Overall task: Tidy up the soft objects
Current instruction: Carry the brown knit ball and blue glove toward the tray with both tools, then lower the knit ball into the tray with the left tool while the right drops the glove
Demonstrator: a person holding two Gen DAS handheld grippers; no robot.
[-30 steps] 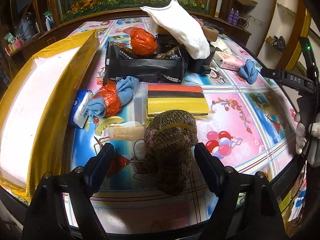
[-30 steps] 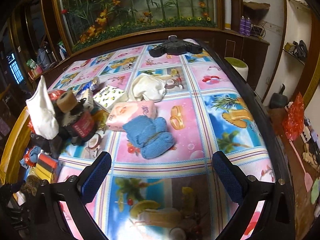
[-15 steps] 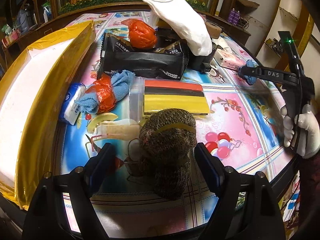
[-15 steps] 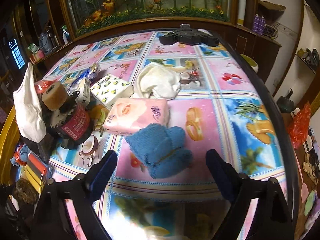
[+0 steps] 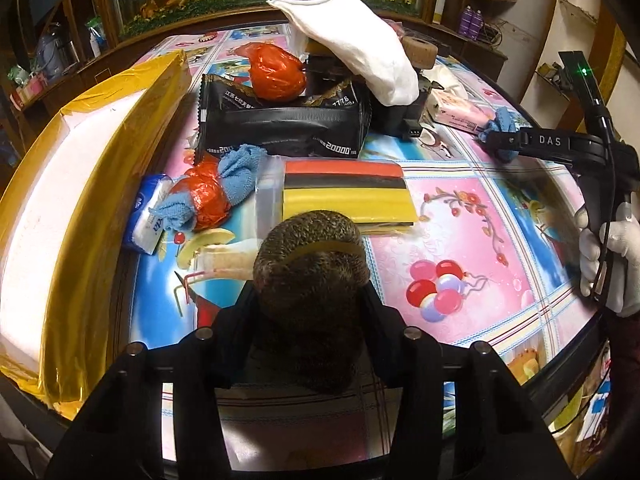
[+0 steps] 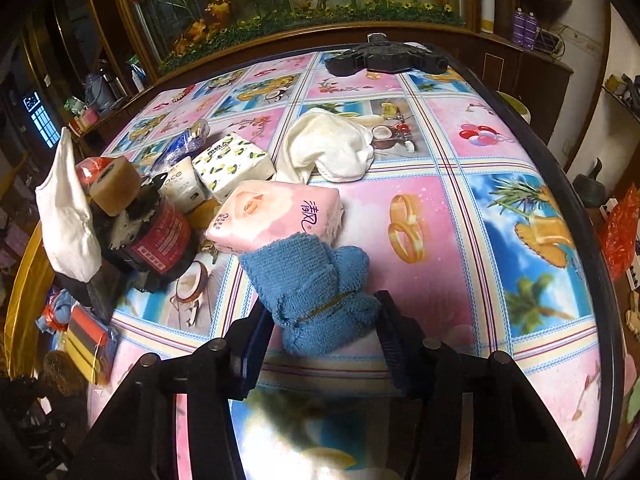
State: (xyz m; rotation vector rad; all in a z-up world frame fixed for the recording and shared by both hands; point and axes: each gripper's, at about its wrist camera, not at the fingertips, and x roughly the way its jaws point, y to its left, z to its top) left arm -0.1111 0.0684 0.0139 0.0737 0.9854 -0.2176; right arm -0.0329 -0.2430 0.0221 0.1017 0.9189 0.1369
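Note:
In the left wrist view my left gripper (image 5: 310, 300) is shut on a brown knitted bundle (image 5: 312, 256) tied with a yellow band, near the table's front edge. In the right wrist view my right gripper (image 6: 324, 320) is shut on a blue rolled towel (image 6: 310, 280) bound with a band, just in front of a pink tissue pack (image 6: 276, 212). The right gripper also shows in the left wrist view (image 5: 504, 142), held by a white-gloved hand, with the blue towel (image 5: 500, 120) at its tip.
A yellow-taped white foam box (image 5: 60, 200) lies at the left. A black pouch (image 5: 280, 120), orange bags (image 5: 276, 72), a white cloth (image 5: 352, 44), striped sponges (image 5: 344, 192) and a blue-and-orange bundle (image 5: 212, 192) crowd the middle. A white towel (image 6: 328, 148) and tissue packs (image 6: 232, 160) lie further back.
Both grippers moved forward and closed: the left on the brown knitted bundle, the right on the blue towel.

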